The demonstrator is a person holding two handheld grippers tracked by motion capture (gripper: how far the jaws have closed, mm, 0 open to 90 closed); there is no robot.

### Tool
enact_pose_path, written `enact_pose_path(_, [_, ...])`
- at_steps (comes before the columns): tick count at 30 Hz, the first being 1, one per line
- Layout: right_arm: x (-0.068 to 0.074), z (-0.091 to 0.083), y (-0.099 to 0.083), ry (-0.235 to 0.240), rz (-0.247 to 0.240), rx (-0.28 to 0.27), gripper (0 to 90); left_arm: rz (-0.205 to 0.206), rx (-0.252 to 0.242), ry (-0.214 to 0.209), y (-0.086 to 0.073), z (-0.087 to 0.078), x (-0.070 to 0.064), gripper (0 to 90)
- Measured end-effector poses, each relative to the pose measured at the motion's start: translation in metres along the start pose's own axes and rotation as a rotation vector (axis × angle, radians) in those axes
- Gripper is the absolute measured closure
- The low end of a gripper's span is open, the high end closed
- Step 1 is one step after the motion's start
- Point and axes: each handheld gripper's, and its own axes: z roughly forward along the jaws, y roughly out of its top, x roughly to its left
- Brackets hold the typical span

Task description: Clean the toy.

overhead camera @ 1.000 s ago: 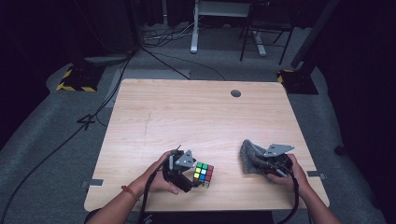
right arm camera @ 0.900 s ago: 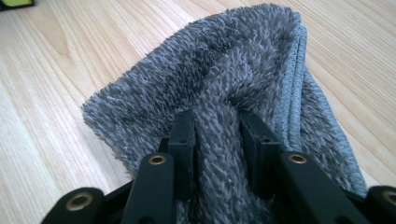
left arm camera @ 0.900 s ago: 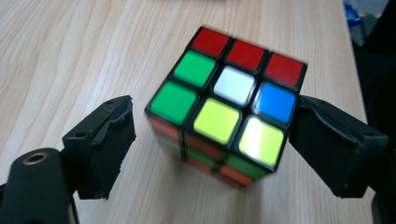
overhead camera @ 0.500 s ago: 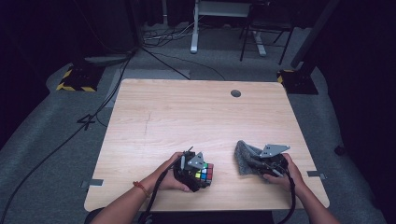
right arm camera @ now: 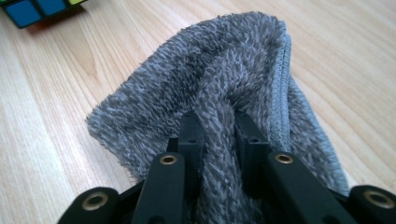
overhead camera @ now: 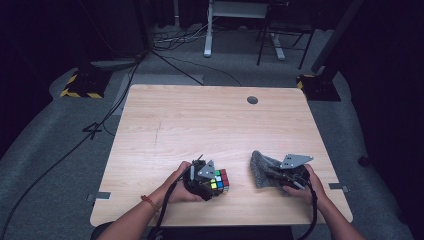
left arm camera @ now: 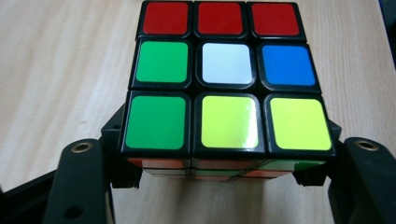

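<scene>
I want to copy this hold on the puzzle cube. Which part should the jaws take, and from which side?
Take the puzzle cube across two opposite flat side faces, low down, coming in level along the table from the person's side. The left gripper does this: its jaws flank the bottom layer, and the parallel faces give the pads square seating.

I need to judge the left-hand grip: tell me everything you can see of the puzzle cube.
The puzzle cube is a black-framed three-by-three with glossy stickers, scrambled: its top face shows a red row, then green, white, blue, then green and two yellow. It sits level near the table's near edge, between the left gripper's fingers, which clamp its lower sides. The grey cloth lies apart, to its right.
</scene>
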Motion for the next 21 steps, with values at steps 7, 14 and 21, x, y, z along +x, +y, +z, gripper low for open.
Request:
enact_pose_path(7, [0.005,-0.012,0.019,0.056,0.013,-0.107,76.4,0.007,-0.008,0.033,0.006,-0.009,-0.001,33.3])
enact_pose_path(14, [0.032,-0.004,0.052,0.131,-0.069,-0.115,76.3,0.029,0.014,0.055,0.015,-0.009,-0.006,33.3])
enact_pose_path(21, [0.050,0.001,0.077,0.173,-0.117,-0.126,76.3,0.040,0.061,0.088,0.025,-0.002,-0.010,33.4])
